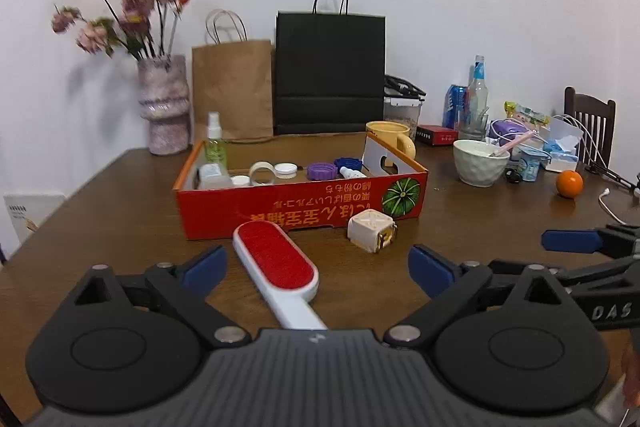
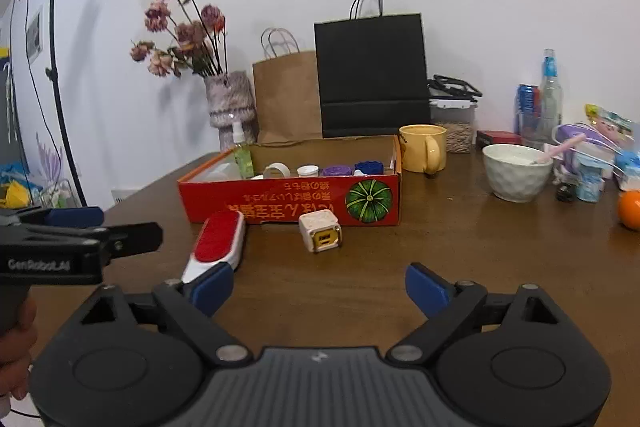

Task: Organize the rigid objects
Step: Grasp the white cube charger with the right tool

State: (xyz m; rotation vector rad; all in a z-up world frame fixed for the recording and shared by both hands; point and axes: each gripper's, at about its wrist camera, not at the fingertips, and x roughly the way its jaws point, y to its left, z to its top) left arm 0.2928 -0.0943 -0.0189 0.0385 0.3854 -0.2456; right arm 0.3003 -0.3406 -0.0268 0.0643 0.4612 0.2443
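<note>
A red-and-white lint brush [image 1: 276, 261] lies on the wooden table in front of the red cardboard box [image 1: 296, 205]. My left gripper [image 1: 316, 273] is open, its jaws on either side of the brush handle, holding nothing. A cream cube charger [image 1: 370, 230] sits to the right of the brush. The box holds a spray bottle [image 1: 215, 141], a tape roll [image 1: 262, 173] and purple and blue lids. In the right wrist view, my right gripper [image 2: 320, 289] is open and empty above bare table, short of the charger [image 2: 320, 230], with the brush [image 2: 218, 243] at its left.
Behind the box stand a vase of dried flowers [image 1: 164, 103], a brown bag [image 1: 232, 89] and a black bag [image 1: 330, 73]. A yellow mug [image 2: 424, 147], white bowl [image 2: 516, 171], orange [image 1: 569, 183], bottles and clutter fill the right side. The table [image 2: 460, 247] is bare around the right gripper.
</note>
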